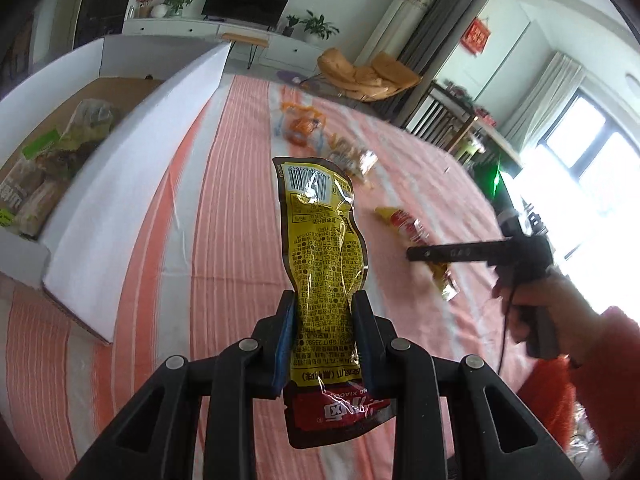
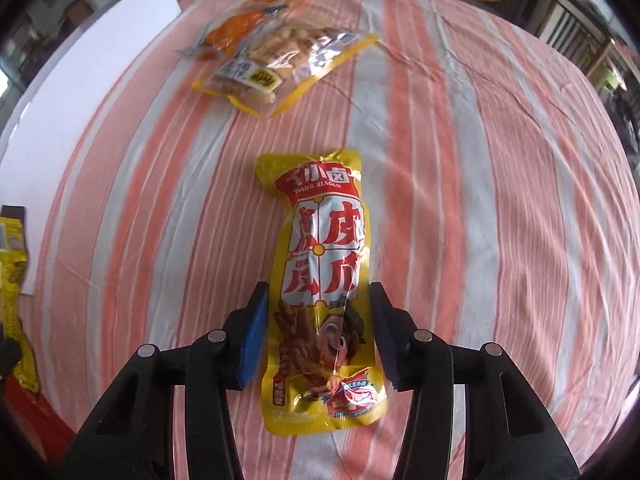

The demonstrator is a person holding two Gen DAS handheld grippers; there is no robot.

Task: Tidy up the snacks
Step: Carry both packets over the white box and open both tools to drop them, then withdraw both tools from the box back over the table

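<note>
My left gripper (image 1: 323, 300) is shut on a yellow snack packet (image 1: 320, 240), back side up, held above the striped cloth; it also shows at the left edge of the right wrist view (image 2: 10, 264). My right gripper (image 2: 318, 292) is open, its fingers on either side of a second yellow packet (image 2: 324, 280) that lies face up on the cloth. It is seen from the side in the left wrist view (image 1: 412, 255), over that packet (image 1: 404, 220). A white cardboard box (image 1: 132, 152) with bagged snacks (image 1: 60, 152) inside stands at the left.
A clear bag of nuts (image 2: 276, 52) and an orange packet (image 2: 244, 20) lie farther back on the pink-and-white striped cloth (image 2: 480, 160). The box's white wall (image 2: 80, 80) borders the cloth on the left. Chairs, a TV unit and a window lie beyond.
</note>
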